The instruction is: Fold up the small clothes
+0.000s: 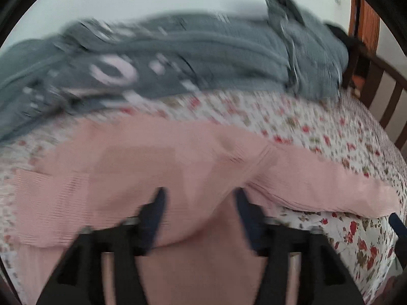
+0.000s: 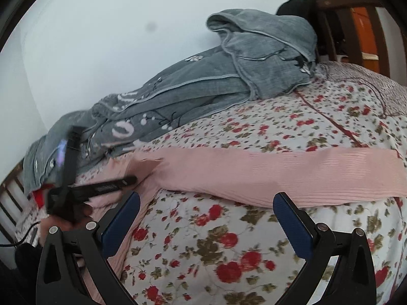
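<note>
Right tool [image 2: 206, 218] agape over bedspread [image 2: 229, 241], pink garment's [image 2: 279, 172] edge beyond.

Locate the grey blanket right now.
The grey blanket lies bunched along the white wall, at the far edge of the floral bedspread, beyond the pink garment.

Near side of the pink garment [image 2: 279, 170], the floral bedspread [image 2: 216, 241] lies open; beyond it, a heaped grey blanket [image 2: 203, 86] blocks the wall side.
</note>
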Demonstrator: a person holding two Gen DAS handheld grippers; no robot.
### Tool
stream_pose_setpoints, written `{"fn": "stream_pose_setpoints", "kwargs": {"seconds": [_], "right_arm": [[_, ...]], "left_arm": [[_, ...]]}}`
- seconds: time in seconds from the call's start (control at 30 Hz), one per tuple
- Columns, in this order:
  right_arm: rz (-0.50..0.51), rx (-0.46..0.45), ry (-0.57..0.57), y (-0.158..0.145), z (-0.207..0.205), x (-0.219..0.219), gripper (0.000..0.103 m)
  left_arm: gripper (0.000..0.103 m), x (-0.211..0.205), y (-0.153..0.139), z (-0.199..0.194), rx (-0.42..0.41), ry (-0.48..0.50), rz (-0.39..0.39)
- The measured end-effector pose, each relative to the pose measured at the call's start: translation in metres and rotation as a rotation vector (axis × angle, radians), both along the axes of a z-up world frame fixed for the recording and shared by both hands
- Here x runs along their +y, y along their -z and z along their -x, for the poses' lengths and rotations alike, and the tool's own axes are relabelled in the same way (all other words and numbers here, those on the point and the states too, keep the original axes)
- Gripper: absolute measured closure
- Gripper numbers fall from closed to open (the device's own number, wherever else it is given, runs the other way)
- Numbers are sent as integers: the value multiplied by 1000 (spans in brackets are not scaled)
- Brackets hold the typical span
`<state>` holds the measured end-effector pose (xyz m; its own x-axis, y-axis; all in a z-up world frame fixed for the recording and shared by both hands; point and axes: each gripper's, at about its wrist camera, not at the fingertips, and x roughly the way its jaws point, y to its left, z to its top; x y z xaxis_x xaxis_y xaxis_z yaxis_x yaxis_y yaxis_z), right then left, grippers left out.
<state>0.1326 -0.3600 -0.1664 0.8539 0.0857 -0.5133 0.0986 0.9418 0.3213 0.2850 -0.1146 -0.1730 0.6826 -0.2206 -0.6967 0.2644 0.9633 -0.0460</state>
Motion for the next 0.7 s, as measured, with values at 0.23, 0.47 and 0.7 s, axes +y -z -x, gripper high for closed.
{"fn": "stream_pose_setpoints", "kwargs": {"seconds": [0.23,0.47,0.7], "right_arm": [[85,10,-76,-2,-12,42,0],[193,54,-143,-16,-65,93,11],[278,135,-125,-5,-126,124,23]], "left_arm": [[30,130,-24,29,-80,-202,73],[30,231,-3,15,-20,-359,84],[31,265,22,-33,58,-336,164]]}}
